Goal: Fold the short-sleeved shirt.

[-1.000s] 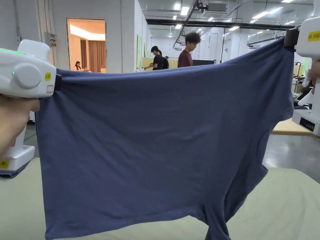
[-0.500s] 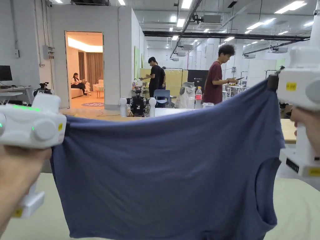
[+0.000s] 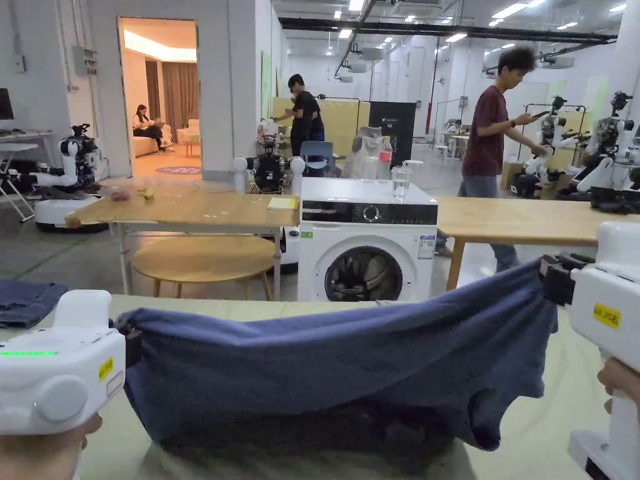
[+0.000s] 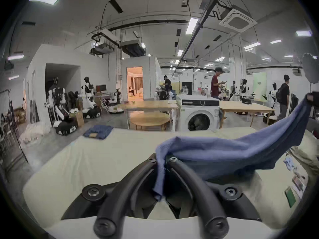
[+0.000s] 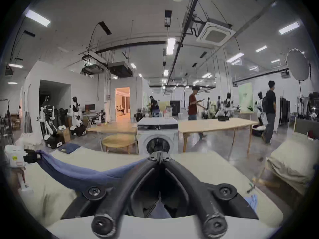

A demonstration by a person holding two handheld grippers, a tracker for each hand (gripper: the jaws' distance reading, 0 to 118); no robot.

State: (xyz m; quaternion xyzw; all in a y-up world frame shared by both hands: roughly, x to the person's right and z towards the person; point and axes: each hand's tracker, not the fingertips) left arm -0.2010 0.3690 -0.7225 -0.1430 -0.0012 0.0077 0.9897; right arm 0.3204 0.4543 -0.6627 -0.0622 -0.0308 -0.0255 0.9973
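Left tongs (image 4: pixel 161 159) and right tongs (image 5: pixel 160 155) are each clamped on an edge of the blue shirt (image 3: pixel 337 369), holding it stretched low over the tabletop (image 3: pixel 562 406), apparently to lay it flat.

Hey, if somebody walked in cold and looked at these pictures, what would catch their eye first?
Most striking is the blue shirt, stretched between the left gripper and the right gripper, each clamped on an end, its middle sagging onto the pale green work surface. Straight behind it stands a white washing machine set between wooden tables. Behind the tables, a person in a dark red top stands at the right.
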